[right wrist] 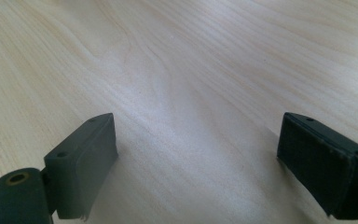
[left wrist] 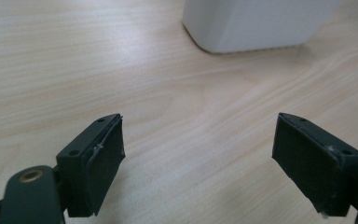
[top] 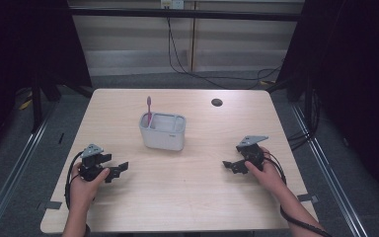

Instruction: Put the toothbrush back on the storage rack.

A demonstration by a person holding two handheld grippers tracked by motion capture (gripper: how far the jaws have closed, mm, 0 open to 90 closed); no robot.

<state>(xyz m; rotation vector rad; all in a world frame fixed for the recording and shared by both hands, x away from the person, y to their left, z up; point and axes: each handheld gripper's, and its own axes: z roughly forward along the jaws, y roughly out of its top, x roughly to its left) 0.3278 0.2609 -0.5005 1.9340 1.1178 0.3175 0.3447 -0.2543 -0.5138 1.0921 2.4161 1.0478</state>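
A pale wooden bench (top: pixel 177 192) carries a white, round-cornered plastic holder with two compartments (top: pixel 162 131) near its middle. A pink toothbrush (top: pixel 149 109) stands upright in the holder's left compartment, its long axis vertical, head up.

The left gripper (top: pixel 119 169) rests low on the bench, its jaws spread wide and holding nothing. In the left gripper view the holder's white wall (left wrist: pixel 256 23) sits ahead of those jaws and a little to their right, well apart from them, with bare wood between.

The right gripper (top: pixel 229 166) also lies low on the bench, jaws released and empty. In the right gripper view its jaws look along bare wood grain (right wrist: pixel 191 70); from the high view the holder lies off to one side of them, not straight ahead.

Judging from the high view, the left gripper faces the holder more squarely and the toothbrush stands on its side, so it seems the better placed to reach.
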